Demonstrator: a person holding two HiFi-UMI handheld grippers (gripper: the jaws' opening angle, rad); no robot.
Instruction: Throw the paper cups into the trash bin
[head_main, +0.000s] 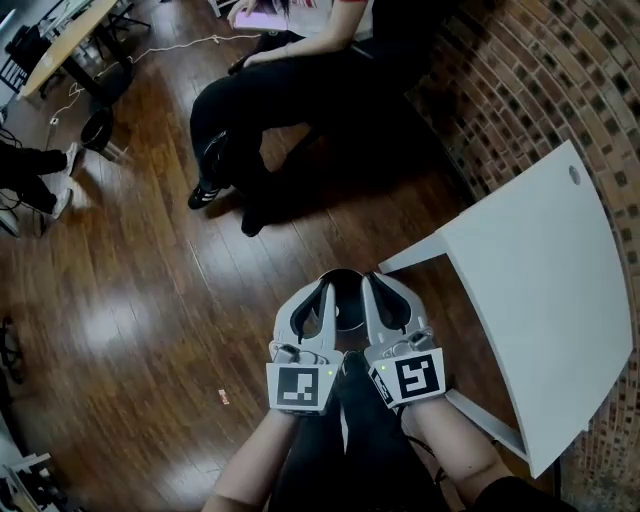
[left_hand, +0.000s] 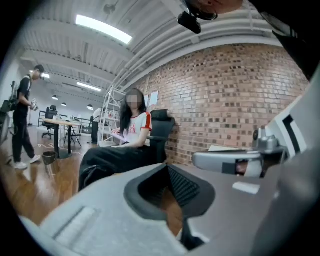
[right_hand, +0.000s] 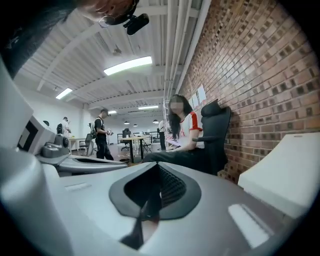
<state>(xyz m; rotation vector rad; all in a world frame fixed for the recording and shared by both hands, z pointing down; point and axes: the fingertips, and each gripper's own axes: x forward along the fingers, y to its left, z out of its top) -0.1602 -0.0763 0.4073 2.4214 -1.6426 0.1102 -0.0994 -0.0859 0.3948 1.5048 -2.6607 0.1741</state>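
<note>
Head view: left gripper (head_main: 327, 288) and right gripper (head_main: 368, 282) side by side above wooden floor (head_main: 150, 320), beside white table (head_main: 545, 290). Both pairs of fingers pressed together, nothing between. Paper cups: in no view. Dark round white-rimmed container (head_main: 346, 302) shows between grippers; cannot tell if trash bin.

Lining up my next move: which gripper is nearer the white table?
Right. The right gripper hangs close beside the white table; the left gripper sits next to the right one, on the side away from it.

Bright ceiling strip lights (left_hand: 102, 29); glare on wooden floor (head_main: 110, 325); fisheye bending, dark corners; foreground soft.
</note>
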